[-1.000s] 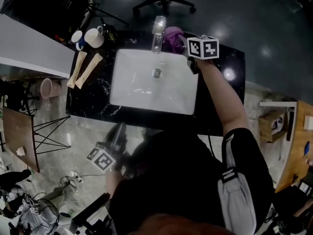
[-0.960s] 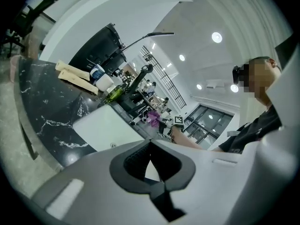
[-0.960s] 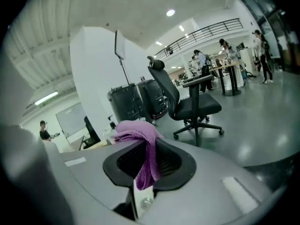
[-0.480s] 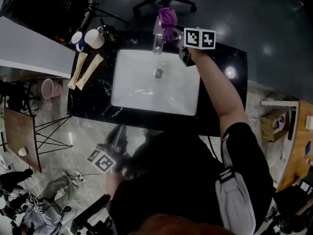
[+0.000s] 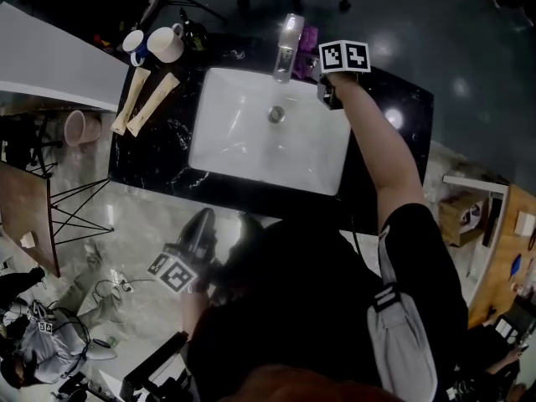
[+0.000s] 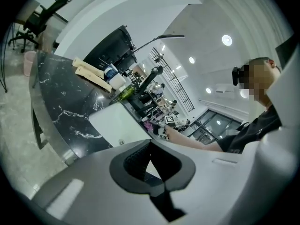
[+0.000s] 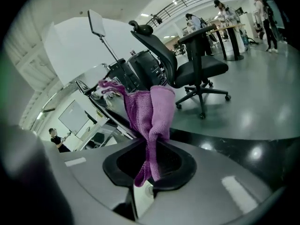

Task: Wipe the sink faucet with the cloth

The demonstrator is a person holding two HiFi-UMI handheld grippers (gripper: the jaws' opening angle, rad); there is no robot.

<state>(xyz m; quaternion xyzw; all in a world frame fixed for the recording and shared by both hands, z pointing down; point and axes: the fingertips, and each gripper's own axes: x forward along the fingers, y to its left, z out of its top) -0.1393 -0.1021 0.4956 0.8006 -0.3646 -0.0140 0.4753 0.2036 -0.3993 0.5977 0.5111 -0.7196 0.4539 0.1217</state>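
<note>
Black counter (image 5: 159, 153), white sink (image 5: 243, 145) set into it, faucet (image 5: 287, 44) standing at the sink's far edge. Two mugs (image 5: 155, 43) and two flat packets (image 5: 142, 111) sit well left of the sink, out of play.

Left gripper (image 6: 150, 165) is held low by the person's body, off the counter's near edge. Its jaws are drawn together with nothing between them. Looks idle.

Right gripper (image 7: 150, 168) is reached out over the sink's far right corner, just beside the faucet. Its jaws are narrowly apart and clamped on the purple cloth (image 7: 150, 109), which bunches out beyond the tips. In the head view the cloth (image 5: 308, 38) shows right next to the faucet's right side. Can't tell if it touches the metal.

Step in hand, by my read: bringing the cloth to the faucet, or wiping just begun.

Next move calls for pressing the bunched cloth against the faucet body and dragging it along the spout, with the grip kept tight so the cloth doesn't slip out. The left gripper isn't needed.
</note>
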